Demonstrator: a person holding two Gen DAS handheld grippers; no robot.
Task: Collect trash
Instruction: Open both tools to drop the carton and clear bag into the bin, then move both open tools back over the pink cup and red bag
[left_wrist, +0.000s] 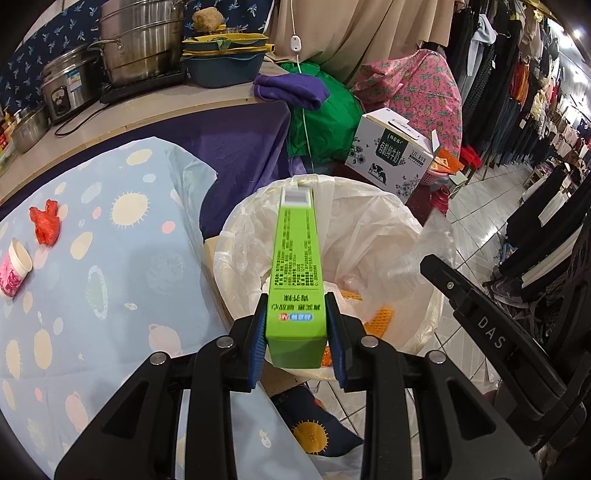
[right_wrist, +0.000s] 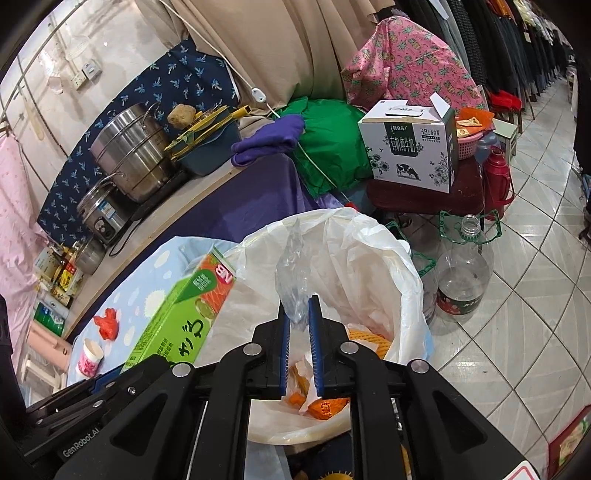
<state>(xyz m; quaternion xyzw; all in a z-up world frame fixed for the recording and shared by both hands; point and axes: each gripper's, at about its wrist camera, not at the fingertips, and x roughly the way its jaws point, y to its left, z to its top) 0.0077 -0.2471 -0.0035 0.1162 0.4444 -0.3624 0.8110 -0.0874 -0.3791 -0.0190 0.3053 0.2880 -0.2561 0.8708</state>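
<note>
My left gripper (left_wrist: 295, 301) is shut on a long green carton (left_wrist: 297, 273), which juts out over the white-lined trash bin (left_wrist: 229, 258). The same carton (right_wrist: 184, 314) shows at the left of the right wrist view. Over the bin (right_wrist: 373, 258), my right gripper (right_wrist: 298, 301) stands slightly open. A crumpled clear plastic wrapper (right_wrist: 293, 273) sticks up between its fingertips, loose in the gap. Orange scraps and paper lie in the bin. A crumpled red bag (left_wrist: 46, 225) and a pink-and-white cup (left_wrist: 14, 271) lie on the blue patterned tablecloth (left_wrist: 110, 277) at the left.
A milk carton box (left_wrist: 391, 155) stands behind the bin. Empty plastic bottles (right_wrist: 461, 273) and a red thermos (right_wrist: 498, 184) stand on the tiled floor to its right. Steel pots (left_wrist: 140, 48) crowd the counter at the back. Clothes racks (left_wrist: 535, 92) line the right.
</note>
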